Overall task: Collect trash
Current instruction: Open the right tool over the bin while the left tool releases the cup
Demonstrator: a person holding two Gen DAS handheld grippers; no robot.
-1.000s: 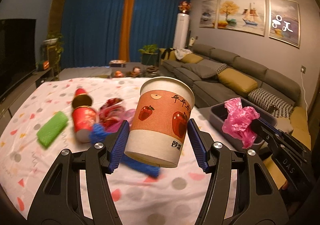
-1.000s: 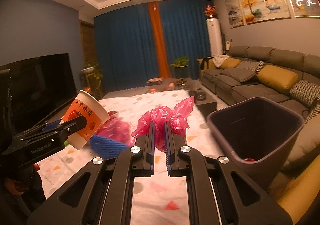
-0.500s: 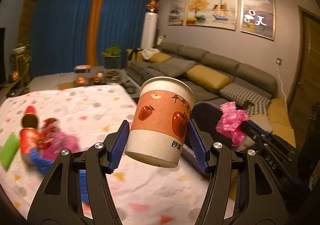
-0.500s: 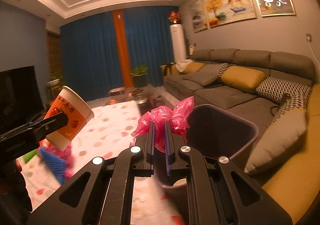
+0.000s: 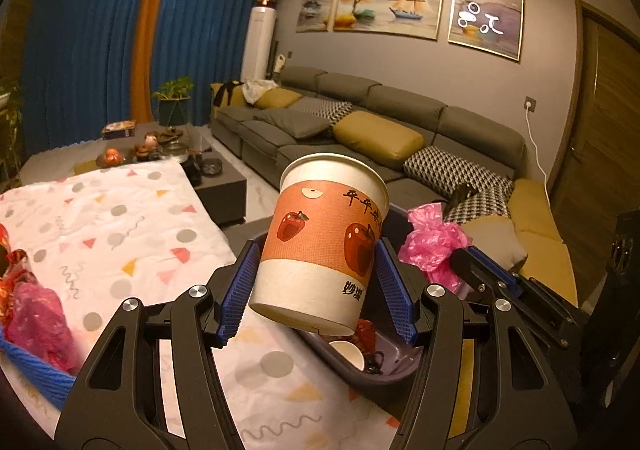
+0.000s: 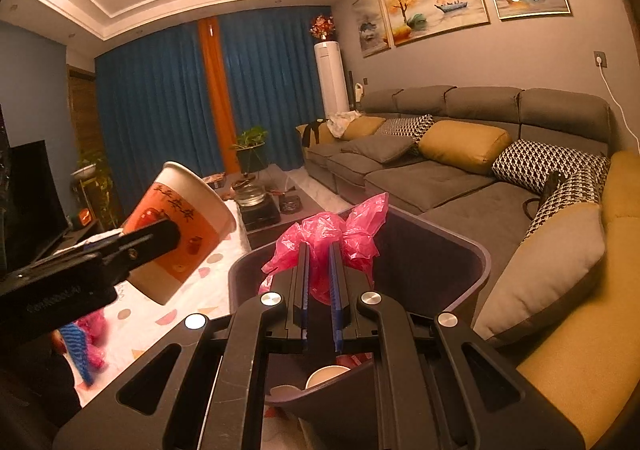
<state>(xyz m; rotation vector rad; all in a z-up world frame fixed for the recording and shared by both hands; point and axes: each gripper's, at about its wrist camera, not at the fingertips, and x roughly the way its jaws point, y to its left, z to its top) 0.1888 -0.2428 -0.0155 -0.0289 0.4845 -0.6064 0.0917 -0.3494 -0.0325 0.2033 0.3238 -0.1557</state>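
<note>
Left tool (image 5: 316,282): clamps paper cup (image 5: 320,246), at trash bin's (image 6: 478,256) 9 o'clock rim.
Right tool (image 6: 319,290): pinches pink plastic bag (image 6: 332,234) over bin.
Risk: releasing now, cup may strike rim, tumble onto surface (image 5: 120,217).

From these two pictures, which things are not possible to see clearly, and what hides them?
- Trash bin contents: in the right wrist view the right gripper and pink plastic bag cover most of the inside; only a cup rim shows.
- Trash bin in the left wrist view: the paper cup and the left gripper hide most of it.
- Trash on the tablecloth: cut off by the left edge.
- Inside of the paper cup: not visible in either view.
</note>
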